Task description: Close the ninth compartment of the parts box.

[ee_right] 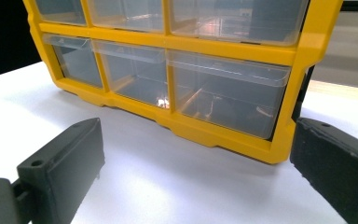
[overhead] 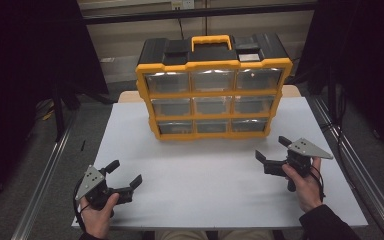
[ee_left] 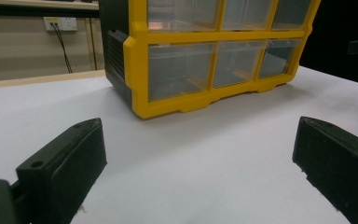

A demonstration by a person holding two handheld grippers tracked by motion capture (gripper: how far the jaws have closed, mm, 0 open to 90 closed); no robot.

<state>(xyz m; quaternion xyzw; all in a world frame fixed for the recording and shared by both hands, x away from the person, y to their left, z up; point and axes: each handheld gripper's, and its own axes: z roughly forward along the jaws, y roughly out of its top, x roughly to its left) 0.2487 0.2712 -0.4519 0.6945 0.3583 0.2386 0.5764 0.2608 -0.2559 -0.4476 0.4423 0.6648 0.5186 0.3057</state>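
High view, left gripper [overhead: 124,176]: I have it at the lower left of the frame, jaws spread wide and holding nothing, resting low over the white table [overhead: 205,185].
High view, right gripper [overhead: 272,151]: at the lower right, jaws likewise parted and empty, angled in toward the middle of the frame.
Left gripper view: my own two jaws stand far apart at the bottom corners, bare tabletop between them, the organiser's lower left corner ahead in the upper half.
Right gripper view: same spread stance; the bottom right drawer [ee_right: 228,95] sits just beyond the right-hand jaw, near but not touched.
Drawer organiser [overhead: 212,92]: upper centre of the high view, upright on the table, well apart from both grippers.
Progress: I judge the work has not started; all nine clear drawers look pushed in and nothing is gripped. Reaching in and working a drawer is all left to do.
Facing: the drawer fronts look toward the bottom of the high view, the yellow handle [overhead: 211,41] on top.
Long axis: runs left to right across the frame.
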